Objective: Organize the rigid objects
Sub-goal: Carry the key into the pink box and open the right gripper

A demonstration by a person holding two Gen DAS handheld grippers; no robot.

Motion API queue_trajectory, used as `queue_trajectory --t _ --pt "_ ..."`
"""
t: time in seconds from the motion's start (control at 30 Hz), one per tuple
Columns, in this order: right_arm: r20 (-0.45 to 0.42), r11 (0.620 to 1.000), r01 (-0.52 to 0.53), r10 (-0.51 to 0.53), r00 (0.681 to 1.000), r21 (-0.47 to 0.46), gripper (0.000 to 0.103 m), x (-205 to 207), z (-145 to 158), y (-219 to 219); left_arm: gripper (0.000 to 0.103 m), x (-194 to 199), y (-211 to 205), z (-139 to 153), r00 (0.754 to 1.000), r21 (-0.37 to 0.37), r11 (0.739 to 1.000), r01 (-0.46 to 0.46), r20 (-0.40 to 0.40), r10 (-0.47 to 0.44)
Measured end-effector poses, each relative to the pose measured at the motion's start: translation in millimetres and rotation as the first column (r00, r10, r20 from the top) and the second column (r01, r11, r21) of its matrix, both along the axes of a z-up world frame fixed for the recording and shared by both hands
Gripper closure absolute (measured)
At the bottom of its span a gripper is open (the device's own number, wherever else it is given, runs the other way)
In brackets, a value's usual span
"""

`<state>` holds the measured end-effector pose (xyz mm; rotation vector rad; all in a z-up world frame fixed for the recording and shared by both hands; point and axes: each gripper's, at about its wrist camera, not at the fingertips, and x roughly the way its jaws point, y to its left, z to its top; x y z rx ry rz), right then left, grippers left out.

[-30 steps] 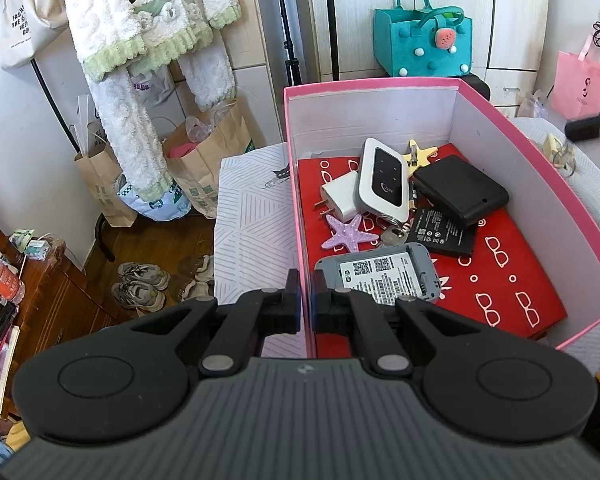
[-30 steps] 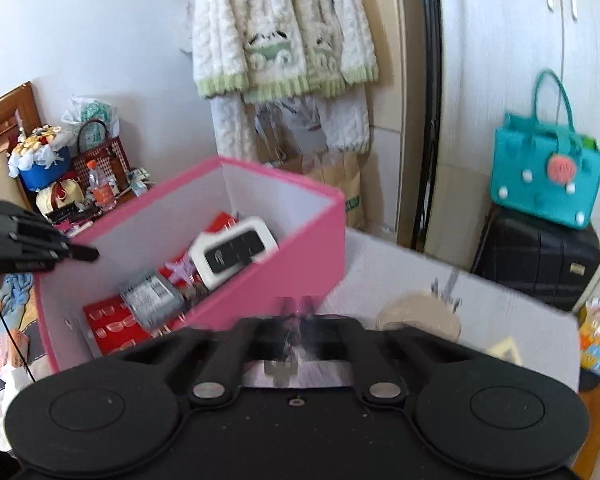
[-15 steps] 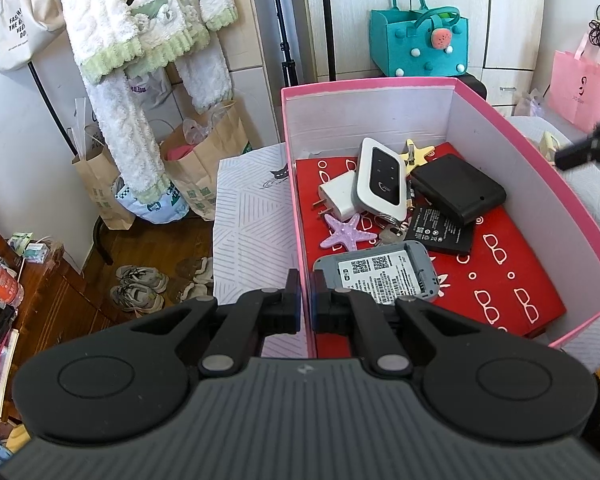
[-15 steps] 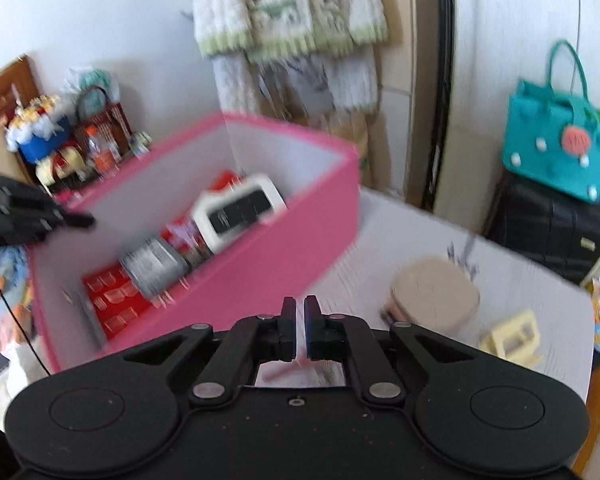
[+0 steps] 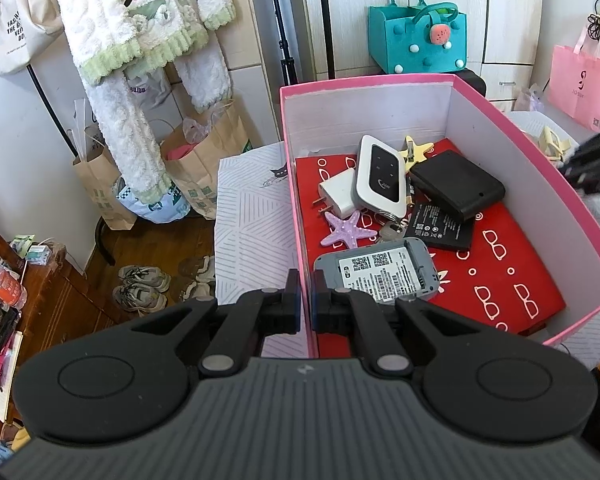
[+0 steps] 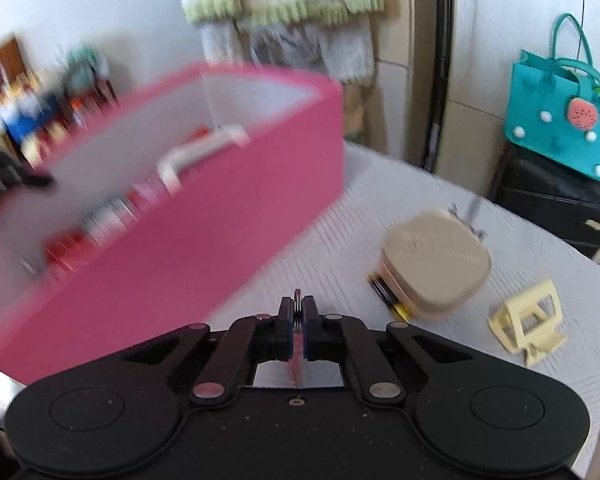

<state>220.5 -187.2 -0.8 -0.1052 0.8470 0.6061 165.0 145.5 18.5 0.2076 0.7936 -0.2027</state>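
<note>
- Since a second ago, the right hand-held gripper (image 6: 298,320) has come down lower toward the tabletop (image 6: 380,196), and the pink box (image 6: 220,248) now fills more of the left side of its view.
- From the left wrist, that right hand-held gripper has slid down the right edge of the frame. The left hand-held gripper (image 5: 305,308) has stayed put.
- The left hand-held gripper is pressed together on the near left wall of the pink box, low in the middle of its frame.
- The right hand-held gripper's jaws are closing, with a thin metal ring (image 6: 298,300) between them. The pads look pressed on it. A pink strip hangs under it; I cannot tell what it is.
- The pink box sits on the tabletop. It looks blurry in the right wrist view.
- Inside the box, on a red mat (image 5: 500,280), lie these things:
  - a white gadget (image 5: 380,176) leaning on a white plug (image 5: 338,194)
  - a purple starfish (image 5: 350,230) and a yellow starfish (image 5: 418,150)
  - a black case (image 5: 456,184) partly over a flat battery (image 5: 440,232)
  - a gray gadget (image 5: 380,276), closest to the left hand-held gripper
- Outside the box, on the right of the right wrist frame, a tan case (image 6: 436,264) and a small yellow stand (image 6: 528,320) rest on the tabletop, near each other but apart.
</note>
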Motion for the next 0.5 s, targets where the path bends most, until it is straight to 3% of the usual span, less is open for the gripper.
queue_trajectory --t 0.1,0.3,0.5 --pt "0.041 0.998 -0.014 0.012 0.999 0.067 0.097 -7.2 34.5 -1.2 0.099 -0.4 0.1 0.0 1.000 -0.001 1.000 -0.001 0.000 0.001" --pt "0.180 0.994 -0.067 0.051 0.982 0.081 0.097 -19.5 99.2 14.2 0.099 -2.7 1.1 1.0 1.000 -0.003 1.000 -0.002 0.003 0.002" --pt "0.165 0.973 -0.187 0.164 0.973 0.136 0.097 -12.1 118.4 42.5 0.099 -3.8 0.4 2.4 1.000 0.007 1.000 0.005 0.017 -0.005"
